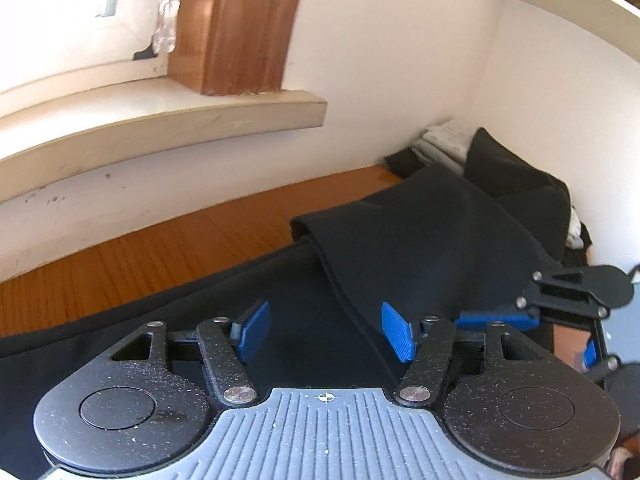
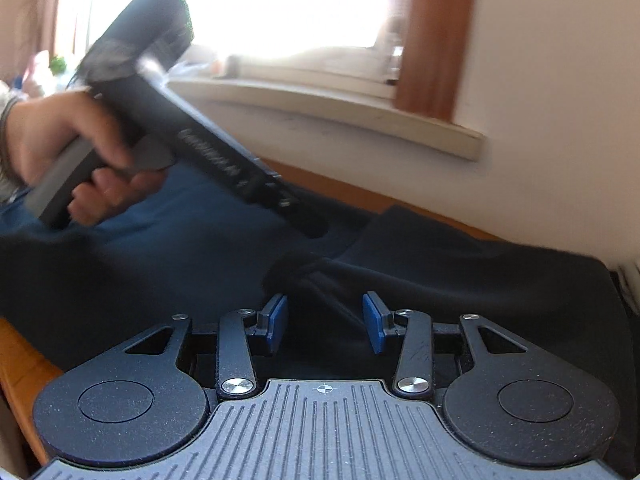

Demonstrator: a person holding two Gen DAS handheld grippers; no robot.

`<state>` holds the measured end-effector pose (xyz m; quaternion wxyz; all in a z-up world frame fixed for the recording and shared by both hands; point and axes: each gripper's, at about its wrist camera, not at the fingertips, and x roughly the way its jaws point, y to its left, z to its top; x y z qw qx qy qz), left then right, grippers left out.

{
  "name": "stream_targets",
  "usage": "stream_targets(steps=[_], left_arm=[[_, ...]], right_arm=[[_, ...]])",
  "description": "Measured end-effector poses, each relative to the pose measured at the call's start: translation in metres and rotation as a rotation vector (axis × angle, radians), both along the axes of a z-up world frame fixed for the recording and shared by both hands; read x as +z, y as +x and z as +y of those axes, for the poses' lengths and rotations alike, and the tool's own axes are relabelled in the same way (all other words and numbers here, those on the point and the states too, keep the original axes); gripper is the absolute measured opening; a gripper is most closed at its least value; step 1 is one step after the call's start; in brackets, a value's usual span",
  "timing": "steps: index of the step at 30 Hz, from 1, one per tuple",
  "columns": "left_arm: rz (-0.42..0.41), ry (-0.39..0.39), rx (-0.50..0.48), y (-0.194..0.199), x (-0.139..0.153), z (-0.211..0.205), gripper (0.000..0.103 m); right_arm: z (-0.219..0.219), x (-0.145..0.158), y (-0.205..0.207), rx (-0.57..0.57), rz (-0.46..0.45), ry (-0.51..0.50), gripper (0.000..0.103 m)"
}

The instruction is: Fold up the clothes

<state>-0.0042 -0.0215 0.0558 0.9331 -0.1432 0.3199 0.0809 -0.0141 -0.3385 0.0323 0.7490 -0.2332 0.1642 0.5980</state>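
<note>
A black garment (image 1: pixel 312 280) lies spread over the wooden table (image 1: pixel 160 248). One flap of it (image 1: pixel 420 248) is folded over and rests raised on top. My left gripper (image 1: pixel 325 334) is open just above the cloth, with the flap's hem running between its blue pads (image 1: pixel 396 336). My right gripper (image 2: pixel 325 322) is open too and low over the garment (image 2: pixel 460 280), a seam ridge lying between its fingers. In the left wrist view the right gripper (image 1: pixel 546 336) sits close by at the right edge. A hand (image 2: pixel 60 136) holds the left gripper's black body (image 2: pixel 216 152).
A white wall and a window sill (image 1: pixel 180 120) run along the table's far edge. More clothes, white (image 1: pixel 440 140) and black (image 1: pixel 504 168), are piled in the far right corner. A brown curtain (image 1: pixel 240 24) hangs at the window. Bare table wood shows left of the garment.
</note>
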Motion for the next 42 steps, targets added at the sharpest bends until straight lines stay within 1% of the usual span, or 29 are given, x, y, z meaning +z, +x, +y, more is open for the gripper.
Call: stream_targets(steps=[3, 7, 9, 10, 11, 13, 15, 17, 20, 22, 24, 27, 30, 33, 34, 37, 42], left_arm=[[-0.002, -0.024, 0.006, 0.001, -0.001, 0.004, 0.066], [-0.005, -0.067, 0.030, 0.003, -0.003, 0.009, 0.066], [-0.010, -0.114, 0.054, 0.003, -0.004, 0.014, 0.066], [-0.014, -0.140, 0.069, 0.003, -0.004, 0.016, 0.067], [-0.024, -0.172, 0.085, 0.003, -0.004, 0.019, 0.067], [-0.049, -0.252, 0.119, 0.003, -0.004, 0.024, 0.069], [-0.075, -0.357, 0.152, 0.004, -0.005, 0.031, 0.074], [-0.097, -0.462, 0.188, 0.007, -0.008, 0.036, 0.075], [-0.126, -0.619, 0.241, 0.013, -0.014, 0.043, 0.077], [-0.131, -0.719, 0.266, 0.020, -0.021, 0.046, 0.078], [-0.115, -0.777, 0.284, 0.028, -0.027, 0.046, 0.078], [-0.110, -0.828, 0.306, 0.040, -0.034, 0.043, 0.078], [-0.144, -0.867, 0.334, 0.046, -0.039, 0.043, 0.078], [-0.214, -0.940, 0.345, 0.047, -0.042, 0.046, 0.079], [-0.236, -0.952, 0.355, 0.046, -0.043, 0.047, 0.079], [-0.231, -0.970, 0.369, 0.048, -0.048, 0.048, 0.079], [-0.225, -0.970, 0.372, 0.052, -0.053, 0.046, 0.079]], right_arm=[[0.011, 0.003, -0.006, 0.034, -0.044, -0.046, 0.042], [0.024, 0.004, -0.004, 0.067, -0.066, -0.112, 0.041], [0.025, 0.005, -0.001, 0.080, -0.058, -0.120, 0.015], [0.022, 0.007, 0.000, 0.067, -0.050, -0.100, 0.008], [0.018, 0.011, 0.001, 0.048, -0.040, -0.068, 0.008], [0.006, 0.019, 0.005, -0.007, -0.016, 0.018, 0.008], [-0.005, 0.026, 0.009, -0.061, 0.007, 0.096, 0.008], [-0.012, 0.032, 0.011, -0.099, 0.019, 0.147, 0.008], [-0.019, 0.039, 0.011, -0.121, 0.014, 0.191, 0.008], [-0.023, 0.041, 0.010, -0.135, 0.011, 0.215, 0.008], [-0.028, 0.041, 0.010, -0.142, 0.015, 0.229, 0.008], [-0.034, 0.040, 0.007, -0.143, 0.014, 0.242, 0.008], [-0.041, 0.039, 0.004, -0.145, 0.010, 0.263, 0.008], [-0.048, 0.038, 0.000, -0.145, 0.009, 0.280, 0.008], [-0.049, 0.037, 0.000, -0.141, 0.013, 0.279, 0.008], [-0.052, 0.031, -0.003, -0.113, 0.031, 0.276, 0.008], [-0.050, 0.018, -0.010, -0.078, 0.038, 0.236, 0.008]])
